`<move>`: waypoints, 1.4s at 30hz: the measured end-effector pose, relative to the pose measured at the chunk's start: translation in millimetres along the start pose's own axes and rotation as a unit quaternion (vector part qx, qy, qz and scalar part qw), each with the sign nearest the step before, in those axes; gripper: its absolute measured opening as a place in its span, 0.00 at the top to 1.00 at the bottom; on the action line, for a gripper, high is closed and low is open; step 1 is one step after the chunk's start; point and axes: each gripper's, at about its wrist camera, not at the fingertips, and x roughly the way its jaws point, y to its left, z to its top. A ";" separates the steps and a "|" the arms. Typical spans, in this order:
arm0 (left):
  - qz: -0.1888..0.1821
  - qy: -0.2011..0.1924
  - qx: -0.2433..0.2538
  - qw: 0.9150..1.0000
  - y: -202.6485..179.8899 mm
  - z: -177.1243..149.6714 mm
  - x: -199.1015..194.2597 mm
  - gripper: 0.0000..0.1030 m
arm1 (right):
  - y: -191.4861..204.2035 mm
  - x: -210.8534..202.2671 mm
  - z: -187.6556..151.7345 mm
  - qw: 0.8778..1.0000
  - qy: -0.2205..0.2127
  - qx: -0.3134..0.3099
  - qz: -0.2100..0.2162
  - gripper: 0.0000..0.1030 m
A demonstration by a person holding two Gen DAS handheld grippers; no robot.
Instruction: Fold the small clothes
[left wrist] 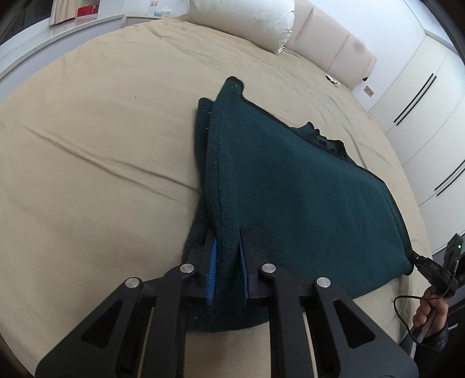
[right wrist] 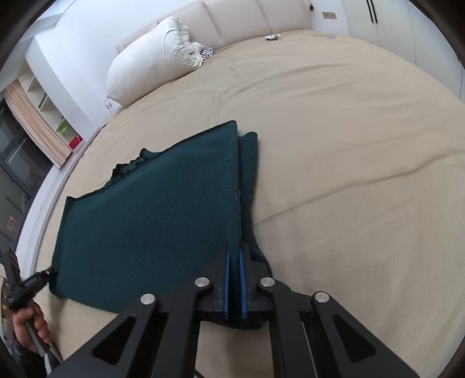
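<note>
A dark green knitted garment (left wrist: 290,189) lies flat on the beige bed (left wrist: 101,130), with a folded sleeve layer along one side. My left gripper (left wrist: 226,235) is shut on the garment's near edge, and the cloth bunches between its blue pads. At the far right of this view my right gripper (left wrist: 416,257) pinches the other near corner. In the right wrist view the garment (right wrist: 159,209) spreads to the left. There my right gripper (right wrist: 234,250) is shut on its near edge beside the folded sleeve. My left gripper (right wrist: 49,273) holds the far left corner.
A white pillow (left wrist: 244,20) and a padded headboard (left wrist: 334,43) stand at the bed's far end. White wardrobe doors (left wrist: 421,96) line one side. A hand (left wrist: 433,314) holds the right tool; another hand (right wrist: 29,322) holds the left. The bed sheet (right wrist: 348,145) stretches wide beyond the garment.
</note>
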 end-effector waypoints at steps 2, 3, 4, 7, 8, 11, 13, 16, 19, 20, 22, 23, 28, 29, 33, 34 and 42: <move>0.000 0.001 0.001 1.000 0.8 -2.6 -0.4 0.90 | -6.7 -0.6 -7.3 1.000 0.005 0.006 -0.002 0.94; 0.000 0.002 0.001 1.000 0.8 -4.0 -0.5 0.90 | -11.0 -0.3 -12.0 1.000 0.009 0.012 -0.001 0.94; 0.000 0.003 0.004 1.000 0.4 -5.2 -0.5 0.90 | -14.9 0.3 -14.7 1.000 0.012 0.021 0.004 0.94; 0.004 0.005 0.010 1.000 0.5 -7.6 1.6 0.90 | -22.1 1.5 -14.6 0.999 0.004 0.042 0.023 0.94; 0.004 0.006 0.008 1.000 1.4 -8.2 1.9 0.90 | -21.1 2.2 -12.6 0.999 0.001 0.041 0.023 0.94; 0.005 0.008 0.010 1.000 2.3 -9.7 0.9 0.90 | -13.7 5.2 -5.9 1.000 -0.009 0.027 0.013 0.94; 0.006 0.009 0.010 1.000 3.1 -11.5 0.1 0.91 | -10.9 7.9 -2.3 1.000 -0.012 0.025 0.011 0.94; 0.007 0.010 0.009 1.000 3.4 -15.3 0.1 0.93 | -8.4 14.7 0.1 1.000 -0.008 0.017 0.002 0.93; 0.005 0.009 0.000 1.000 6.4 -19.4 -0.6 0.94 | -5.9 20.2 -0.5 1.000 0.001 0.004 -0.007 0.93; 0.003 0.009 -0.003 1.000 7.5 -20.6 -0.9 0.94 | -5.1 20.4 -1.0 1.000 0.003 0.001 -0.009 0.93; 0.000 0.009 -0.008 1.000 8.7 -22.7 -1.0 0.95 | -3.5 19.1 -1.9 1.000 0.003 -0.004 -0.012 0.93; 0.001 0.009 -0.008 1.000 8.8 -24.1 -1.1 0.95 | -2.7 18.0 -2.5 1.000 0.002 -0.007 -0.014 0.93; 0.000 0.010 -0.012 1.000 9.5 -27.9 -1.0 0.95 | -5.1 19.4 -2.9 1.000 0.001 -0.003 -0.014 0.93; -0.002 0.011 -0.015 1.000 10.5 -27.2 -0.1 0.94 | -5.1 20.4 -3.1 1.000 0.001 -0.004 -0.015 0.93; -0.048 0.002 -0.058 0.997 26.9 -24.7 0.2 0.94 | -5.2 22.7 -3.3 1.000 0.005 -0.010 -0.019 0.92; -0.059 0.006 -0.072 0.996 31.6 -23.7 -1.1 0.94 | -4.7 21.7 -2.7 1.000 0.005 -0.010 -0.019 0.89; 0.036 -0.058 -0.017 0.998 9.8 7.3 -52.9 0.93 | -13.7 -22.3 17.2 0.996 -0.067 0.041 -0.047 0.59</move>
